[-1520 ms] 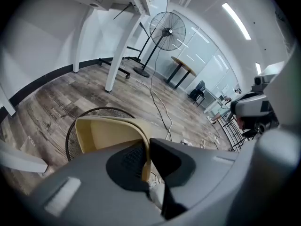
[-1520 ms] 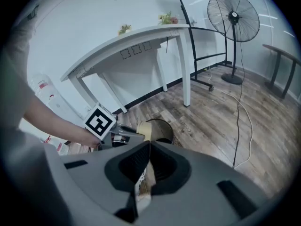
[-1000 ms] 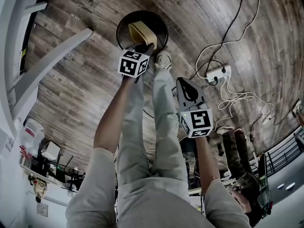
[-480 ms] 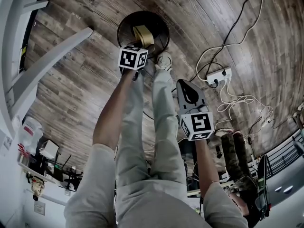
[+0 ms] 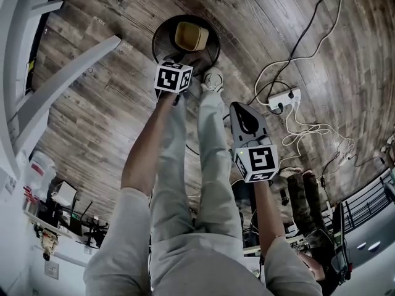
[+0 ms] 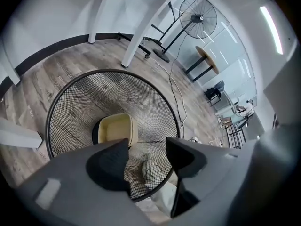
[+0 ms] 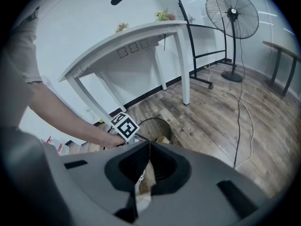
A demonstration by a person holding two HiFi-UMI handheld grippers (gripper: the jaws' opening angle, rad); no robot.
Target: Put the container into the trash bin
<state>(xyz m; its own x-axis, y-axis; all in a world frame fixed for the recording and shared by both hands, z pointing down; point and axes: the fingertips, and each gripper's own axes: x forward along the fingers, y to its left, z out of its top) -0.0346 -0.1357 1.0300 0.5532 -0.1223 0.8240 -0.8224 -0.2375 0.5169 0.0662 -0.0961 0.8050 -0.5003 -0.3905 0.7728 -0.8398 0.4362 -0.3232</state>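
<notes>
The cream square container (image 5: 191, 36) lies open side up on the bottom of the round black wire-mesh trash bin (image 5: 155, 42). My left gripper (image 5: 183, 61) hangs over the bin's near rim, its jaws opening, with nothing between them. In the left gripper view the container (image 6: 115, 128) sits inside the bin (image 6: 51, 106), beyond the spread jaws of the left gripper (image 6: 147, 146) and apart from them. My right gripper (image 5: 237, 106) is held back beside the person's leg, shut and empty. In the right gripper view its jaws (image 7: 149, 147) meet, with the bin (image 7: 155, 123) farther off.
The person's shoe (image 5: 213, 78) stands against the bin's near side. White table legs (image 5: 74, 66) slant at the left. A power strip (image 5: 284, 95) with loose cables lies on the wooden floor to the right. A standing fan (image 7: 233, 13) is farther away.
The left jaws have opened and let the container go. It was tilted at the jaws over the bin; now it rests flat inside. The left gripper sank slightly; the right did not move.
</notes>
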